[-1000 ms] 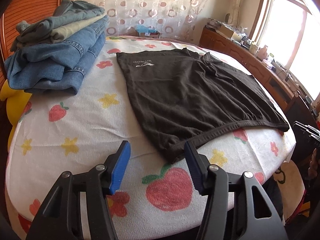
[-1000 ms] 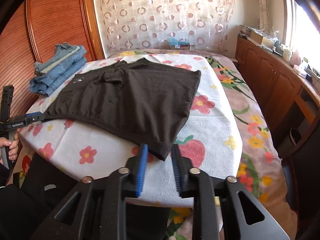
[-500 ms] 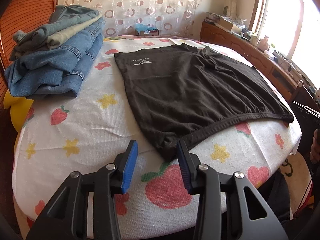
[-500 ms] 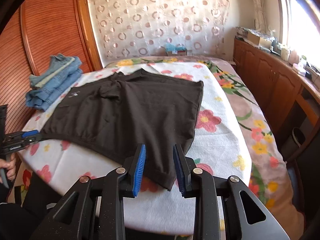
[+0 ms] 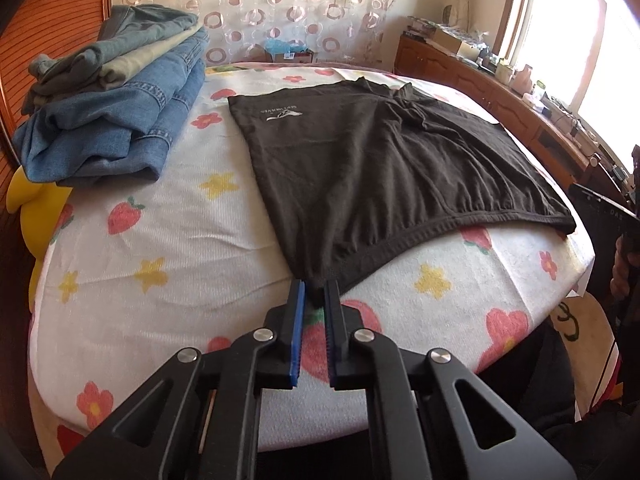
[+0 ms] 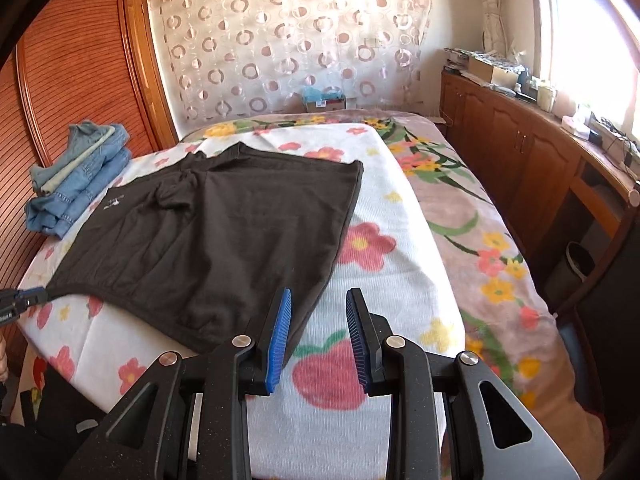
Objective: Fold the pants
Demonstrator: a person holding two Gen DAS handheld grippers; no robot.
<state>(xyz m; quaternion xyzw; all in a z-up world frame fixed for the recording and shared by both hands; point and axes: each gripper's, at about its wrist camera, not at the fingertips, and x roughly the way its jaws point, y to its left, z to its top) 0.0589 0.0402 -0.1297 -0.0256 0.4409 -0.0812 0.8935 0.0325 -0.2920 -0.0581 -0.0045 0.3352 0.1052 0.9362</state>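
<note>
Dark brown shorts (image 5: 372, 168) lie flat on the flowered white blanket (image 5: 160, 248), waistband toward me. My left gripper (image 5: 315, 292) is shut on the waistband's left corner at the blanket surface. In the right wrist view the shorts (image 6: 224, 240) spread to the left, and the left gripper's tip shows at the far left edge (image 6: 24, 300) on that corner. My right gripper (image 6: 318, 308) is open, its left finger over the shorts' near right corner, its right finger over the bare blanket.
A stack of folded jeans (image 5: 112, 100) sits at the blanket's back left, also seen in the right wrist view (image 6: 76, 176). A yellow object (image 5: 28, 200) lies under it. Wooden cabinets (image 6: 540, 168) with clutter line the right wall. A box (image 6: 324, 100) stands by the curtain.
My left gripper moved forward and closed on the waistband's left corner. My right gripper moved forward over the right corner and opened wider.
</note>
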